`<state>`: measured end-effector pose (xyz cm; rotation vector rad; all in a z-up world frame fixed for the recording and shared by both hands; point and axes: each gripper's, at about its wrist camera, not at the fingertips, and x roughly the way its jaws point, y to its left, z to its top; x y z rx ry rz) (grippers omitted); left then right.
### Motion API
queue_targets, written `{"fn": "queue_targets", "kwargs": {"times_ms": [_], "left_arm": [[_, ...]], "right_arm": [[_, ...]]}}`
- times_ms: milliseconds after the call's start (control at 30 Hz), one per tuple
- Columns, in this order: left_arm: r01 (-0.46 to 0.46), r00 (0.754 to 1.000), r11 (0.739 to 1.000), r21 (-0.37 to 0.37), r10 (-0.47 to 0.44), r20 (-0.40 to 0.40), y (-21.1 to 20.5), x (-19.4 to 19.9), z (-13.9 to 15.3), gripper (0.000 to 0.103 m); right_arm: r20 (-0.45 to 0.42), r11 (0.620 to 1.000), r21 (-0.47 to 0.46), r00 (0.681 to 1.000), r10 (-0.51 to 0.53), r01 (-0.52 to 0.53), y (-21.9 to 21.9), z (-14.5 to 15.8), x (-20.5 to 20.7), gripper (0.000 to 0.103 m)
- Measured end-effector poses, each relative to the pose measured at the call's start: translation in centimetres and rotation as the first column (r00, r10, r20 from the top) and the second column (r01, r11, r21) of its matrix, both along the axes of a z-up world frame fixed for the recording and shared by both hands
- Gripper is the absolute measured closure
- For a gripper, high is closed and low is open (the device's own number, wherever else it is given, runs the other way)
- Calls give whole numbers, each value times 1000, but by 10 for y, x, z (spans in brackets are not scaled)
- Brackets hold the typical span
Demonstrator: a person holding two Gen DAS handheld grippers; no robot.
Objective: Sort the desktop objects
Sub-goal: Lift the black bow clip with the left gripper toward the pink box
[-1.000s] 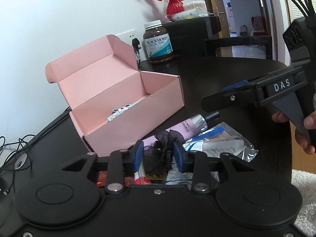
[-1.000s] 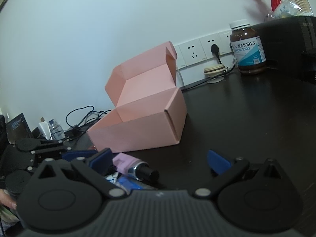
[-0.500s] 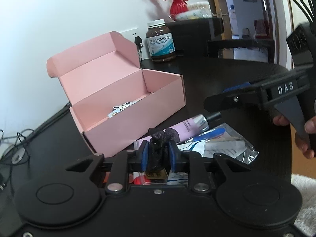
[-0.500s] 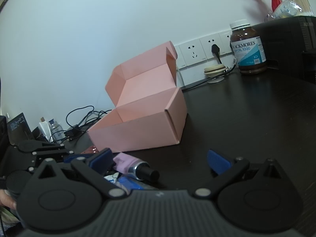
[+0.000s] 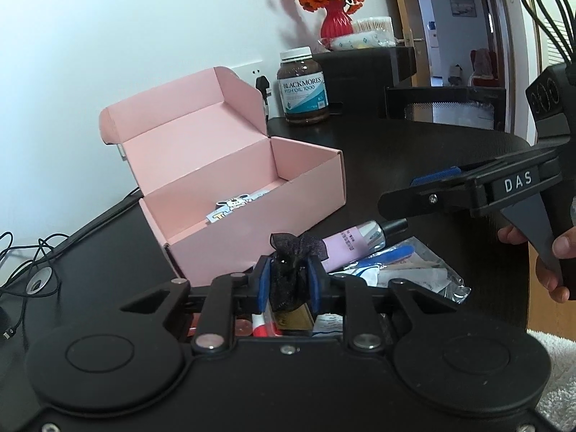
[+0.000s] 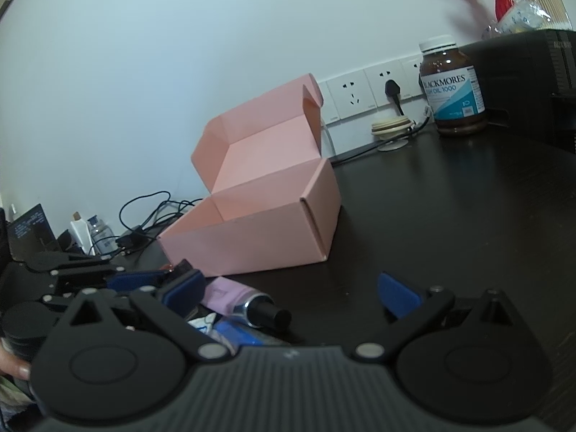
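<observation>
Dark, faintly grained wood makes up the round table [image 5: 414, 151], set against a smooth pale wall. At far left thin black cables [image 5: 25, 252] loop over the tabletop. Next comes the pink cardboard box [image 5: 259, 223], matte and sharply creased, its lid folded back upright and a printed card [image 5: 237, 206] lying flat on its floor. Behind it a white wall socket [image 6: 351, 99] holds a black plug, and a brown fish oil bottle [image 5: 304, 88] with a white cap stands upright near the wall. Farther back a ribbed red vase [image 5: 336, 23] of orange flowers sits on a black cabinet.

Just in front of the box, the left gripper [image 5: 289, 280] has its blue pads pressed together on a black lace hair bow [image 5: 293, 262], a gauzy, crumpled knot whose frilled ends stick out above the pads. The bow is squeezed squarely between them, raised over a heap of small things. To its right in that heap lie a glossy lilac tube [image 5: 354, 239] with a silver collar and black cap, a blue nail file [image 5: 385, 257], and a crinkled clear plastic bag [image 5: 435, 273].

At right, the right gripper [image 6: 291, 289] hangs with its jaws spread wide and nothing between them, its left pad above the lilac tube, a hand [image 5: 554, 262] wrapped round its grey handle.
</observation>
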<state>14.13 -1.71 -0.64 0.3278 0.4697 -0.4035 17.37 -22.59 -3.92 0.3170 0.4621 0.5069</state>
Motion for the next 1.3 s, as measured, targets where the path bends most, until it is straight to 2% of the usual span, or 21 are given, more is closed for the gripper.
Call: {"fn": "queue_targets", "kwargs": {"times_ms": [300, 667, 833, 1300], "left_arm": [[-32, 999, 998, -52, 34, 35, 15, -6, 14, 81], [-71, 995, 996, -57, 74, 60, 24, 10, 32, 81], [-91, 993, 991, -99, 97, 60, 31, 17, 41, 81], [-140, 985, 987, -79, 147, 93, 30, 30, 52, 81]], "right_arm": [[-12, 1000, -5, 1000, -6, 6, 1, 0, 1, 1], [-14, 1000, 1, 1000, 1, -1, 0, 0, 2, 1], [-17, 1000, 7, 1000, 2, -2, -1, -1, 2, 1], [-22, 1000, 10, 1000, -1, 1, -1, 0, 3, 1]]}}
